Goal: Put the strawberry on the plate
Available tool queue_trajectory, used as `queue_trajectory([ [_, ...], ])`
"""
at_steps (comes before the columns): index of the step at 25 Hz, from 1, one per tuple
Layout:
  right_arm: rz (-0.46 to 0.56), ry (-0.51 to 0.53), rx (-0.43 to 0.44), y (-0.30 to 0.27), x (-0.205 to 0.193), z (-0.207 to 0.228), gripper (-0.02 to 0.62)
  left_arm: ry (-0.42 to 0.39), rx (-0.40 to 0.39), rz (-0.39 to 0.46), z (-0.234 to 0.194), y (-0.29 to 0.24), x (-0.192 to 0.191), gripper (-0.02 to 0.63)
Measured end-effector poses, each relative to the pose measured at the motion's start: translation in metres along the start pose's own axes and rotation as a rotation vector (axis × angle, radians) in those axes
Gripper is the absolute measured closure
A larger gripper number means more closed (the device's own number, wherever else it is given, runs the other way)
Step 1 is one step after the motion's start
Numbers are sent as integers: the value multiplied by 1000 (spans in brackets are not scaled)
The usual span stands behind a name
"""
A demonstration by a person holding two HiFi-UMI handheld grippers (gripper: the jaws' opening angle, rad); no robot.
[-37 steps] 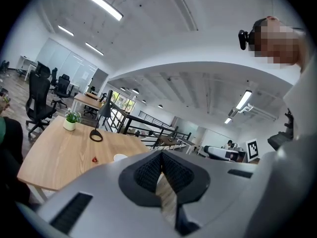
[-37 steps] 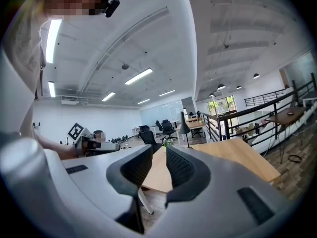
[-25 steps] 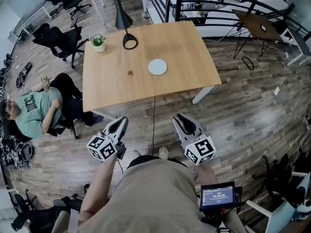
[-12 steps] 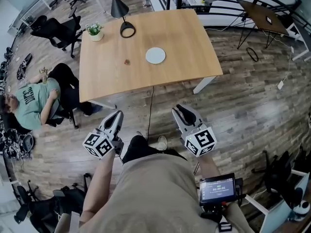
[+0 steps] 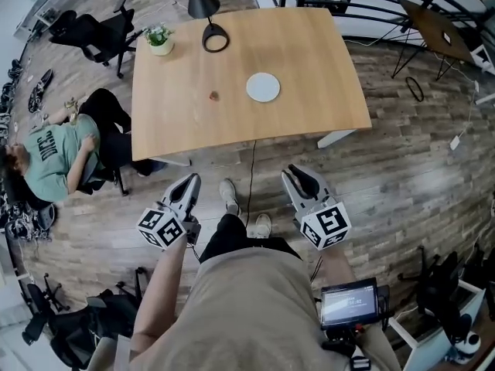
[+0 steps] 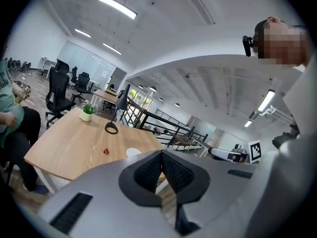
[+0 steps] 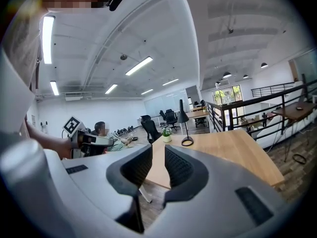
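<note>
Edging closer to table [image 5: 309,91] than before, left claw [image 5: 191,179] and right claw [image 5: 298,173] both closed, empty.

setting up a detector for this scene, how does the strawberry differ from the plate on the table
Colour: the strawberry is red, the plate is white.
Size: the strawberry is a small speck, the plate is far wider.
Shape: the plate is a flat round disc, the strawberry a small lump.
Shared: both rest on the wooden table, apart from each other, with the strawberry to the plate's left in the head view.
</note>
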State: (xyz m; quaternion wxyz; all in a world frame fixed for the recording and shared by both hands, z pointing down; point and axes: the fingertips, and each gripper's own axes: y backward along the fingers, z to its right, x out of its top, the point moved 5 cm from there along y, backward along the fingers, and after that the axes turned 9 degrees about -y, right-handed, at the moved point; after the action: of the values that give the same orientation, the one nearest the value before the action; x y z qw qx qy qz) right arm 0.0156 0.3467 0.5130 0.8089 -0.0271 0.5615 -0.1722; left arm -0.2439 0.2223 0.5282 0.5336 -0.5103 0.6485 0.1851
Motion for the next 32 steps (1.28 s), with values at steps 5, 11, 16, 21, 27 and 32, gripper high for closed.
queue_trajectory([
  [5,-30,2,-5,-50,18,3,522,-6,-11,-6,-39,-25,26,604],
  [11,-35,29,-11,-109,48,1,522,7,-28,-15,-89,-46,55,604],
  [16,-44,44,-34,-156,65,7,522,-5,-46,-29,-130,-65,76,604],
  [21,-49,57,-48,-198,79,3,522,-6,-55,-23,-169,-72,91,604],
  [27,-66,70,-73,-243,88,7,522,7,-75,-12,-203,-84,103,604],
  [32,-103,123,-51,-280,92,6,522,20,-81,2,-220,-90,113,604],
])
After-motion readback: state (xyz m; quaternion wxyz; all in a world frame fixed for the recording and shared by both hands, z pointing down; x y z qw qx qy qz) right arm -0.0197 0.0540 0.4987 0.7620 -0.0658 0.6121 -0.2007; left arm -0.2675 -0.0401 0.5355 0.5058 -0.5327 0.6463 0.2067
